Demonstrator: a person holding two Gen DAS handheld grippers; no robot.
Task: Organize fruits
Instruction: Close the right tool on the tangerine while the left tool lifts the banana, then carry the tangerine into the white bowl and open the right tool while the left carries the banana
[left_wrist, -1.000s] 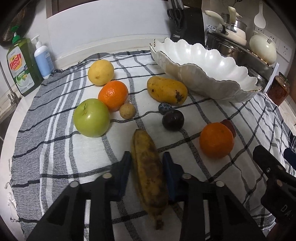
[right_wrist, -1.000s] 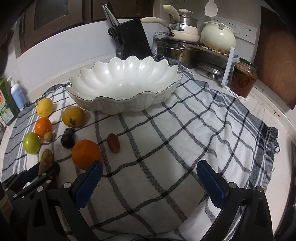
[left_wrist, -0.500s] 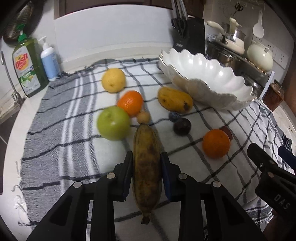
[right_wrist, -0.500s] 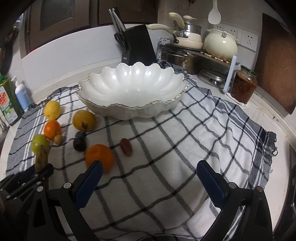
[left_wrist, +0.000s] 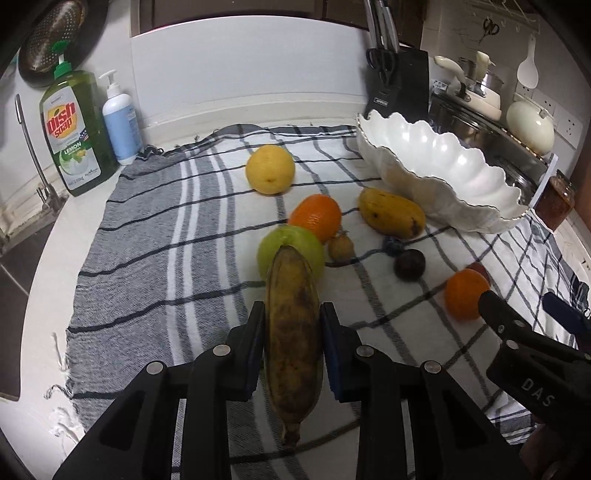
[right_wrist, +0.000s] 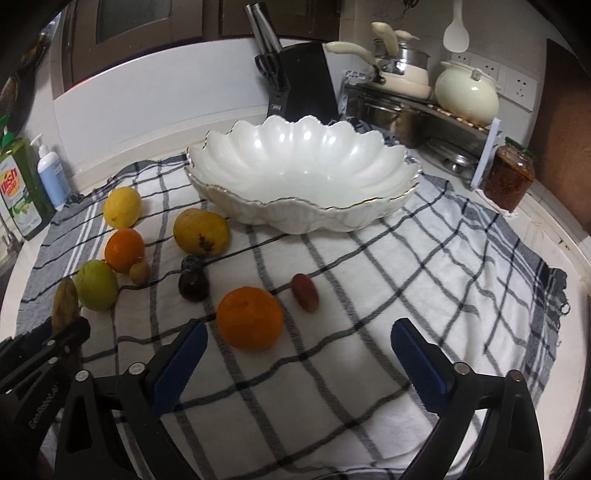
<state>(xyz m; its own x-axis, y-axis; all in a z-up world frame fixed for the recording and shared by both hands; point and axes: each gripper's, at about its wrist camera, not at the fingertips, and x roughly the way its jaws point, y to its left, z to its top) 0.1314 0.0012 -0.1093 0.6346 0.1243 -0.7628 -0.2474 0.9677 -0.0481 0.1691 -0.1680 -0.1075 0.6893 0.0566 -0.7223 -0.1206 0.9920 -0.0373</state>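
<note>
Left gripper (left_wrist: 291, 332): fingers pinching the banana (left_wrist: 293, 332) at mid-length, pads on both flanks. Banana's long axis runs along the fingers, stem end low centre of the left wrist view, blunt tip pointing up-frame and overlapping the green apple (left_wrist: 291, 251). Right gripper (right_wrist: 295, 354): fingers spread wide, have just been closing a little, nothing between the pads; the near orange (right_wrist: 250, 318) sits just ahead of the gap, closer to the left finger. Scalloped white bowl (right_wrist: 306, 218) sits upper centre of the right wrist view, long axis left-right across the frame, nothing in it, rim open toward me. Fruit cluster is left of frame: lemon (right_wrist: 122, 206), second orange (right_wrist: 124, 250), mango (right_wrist: 201, 232), a small brown fruit (right_wrist: 139, 271), a dark plum (right_wrist: 194, 284), and a reddish oblong fruit (right_wrist: 305, 297) lying apart near centre. Checked cloth (right_wrist: 406, 295) is bare across the centre and right of the frame, open room there. Cloth's right edge is frayed and stops short of the tabletop (right_wrist: 554, 229) edge. Dish soap bottle (left_wrist: 75, 133) and pump bottle (left_wrist: 120, 118) stand upper left in the left wrist view, off the cloth. Jar (right_wrist: 509, 177) at right, beside the pot rack.
</note>
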